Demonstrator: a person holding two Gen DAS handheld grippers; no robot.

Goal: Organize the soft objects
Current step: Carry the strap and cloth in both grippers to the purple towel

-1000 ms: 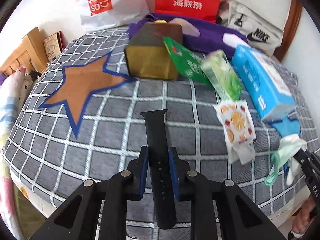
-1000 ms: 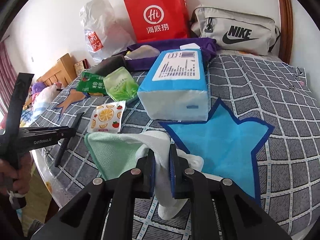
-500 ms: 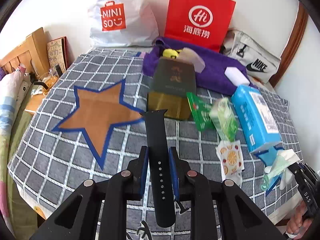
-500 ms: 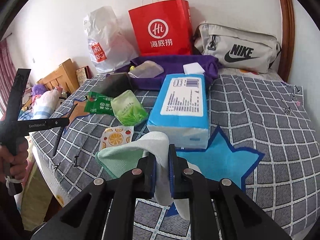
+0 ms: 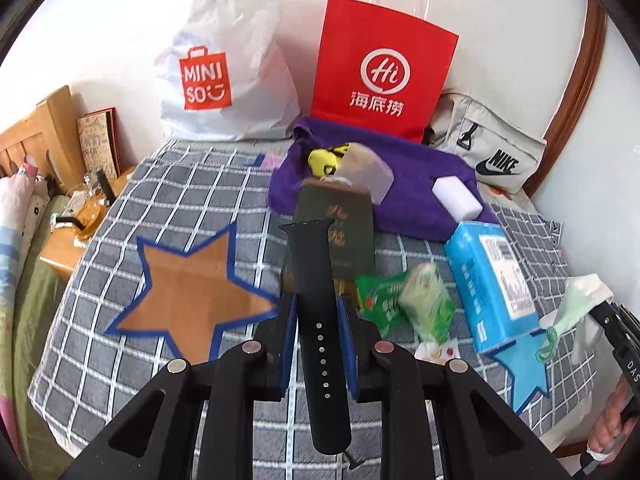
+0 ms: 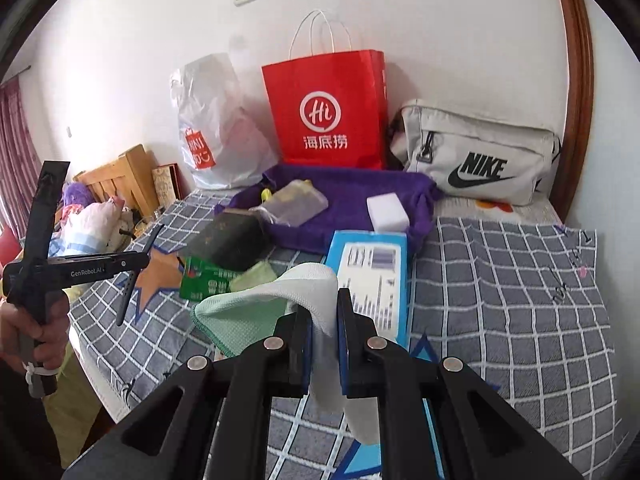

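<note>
My left gripper [image 5: 316, 312] is shut on a black watch strap [image 5: 314, 280] and holds it in the air above the checked bed cover [image 5: 100, 360], near the brown star mat [image 5: 188, 292]. My right gripper [image 6: 325, 312] is shut on a green and white cloth [image 6: 256, 312] that hangs from its fingers above the blue star mat [image 5: 528, 376]. The cloth also shows in the left wrist view [image 5: 576, 300]. A purple towel [image 5: 408, 180] lies at the back with a white sponge [image 5: 456, 196] on it.
A blue tissue pack [image 5: 492, 280], green snack packets [image 5: 404, 300] and a dark box [image 5: 340, 232] lie mid-bed. A red paper bag [image 5: 380, 68], a white Miniso bag [image 5: 216, 72] and a grey Nike bag [image 5: 488, 152] stand against the wall. A wooden bedside table [image 5: 80, 220] stands left.
Both grippers have risen and drawn back from the bed, each still holding its item. The strap and the cloth have lifted off the cover.
</note>
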